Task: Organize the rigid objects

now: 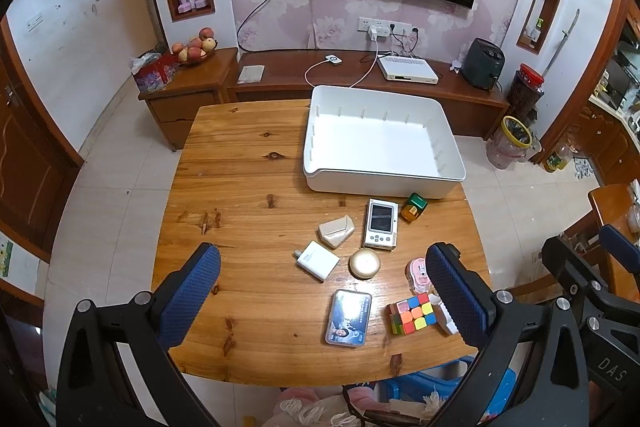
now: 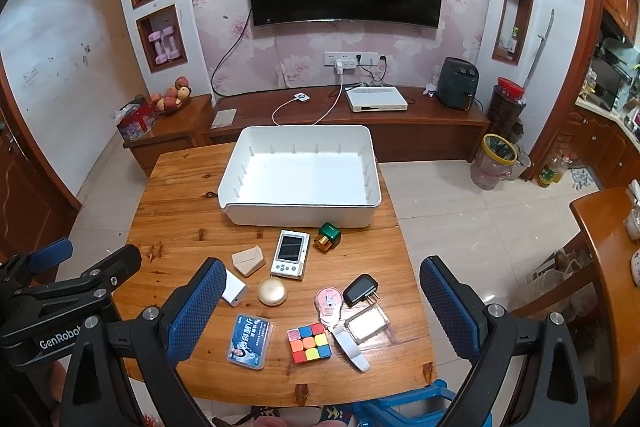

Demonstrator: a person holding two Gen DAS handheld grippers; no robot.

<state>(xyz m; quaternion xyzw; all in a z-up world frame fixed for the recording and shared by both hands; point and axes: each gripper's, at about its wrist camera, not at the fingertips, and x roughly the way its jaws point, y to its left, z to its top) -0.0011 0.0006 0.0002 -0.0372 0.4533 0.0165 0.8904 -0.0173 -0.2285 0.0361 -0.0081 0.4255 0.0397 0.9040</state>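
Observation:
An empty white bin (image 1: 382,183) (image 2: 300,215) stands at the far right of the wooden table (image 1: 240,187) (image 2: 180,207). In front of it lie several small objects: a white handheld device (image 1: 381,223) (image 2: 290,254), a green and gold bottle (image 1: 414,206) (image 2: 328,236), a beige box (image 1: 336,230) (image 2: 249,259), a white charger (image 1: 318,260), a gold compact (image 1: 365,263) (image 2: 272,291), a card case (image 1: 348,317) (image 2: 250,346), a colour cube (image 1: 412,313) (image 2: 310,342), a black charger (image 2: 361,289). My left gripper (image 1: 326,301) and right gripper (image 2: 324,311) are open and empty, above the near edge.
A pink round item (image 2: 328,301), a clear box (image 2: 367,323) and a white clip (image 2: 352,347) lie at the near right. A TV cabinet (image 1: 360,83) is behind the table. A blue stool (image 2: 400,407) is under the near edge. A bottle and bin (image 2: 496,163) stand on the floor at right.

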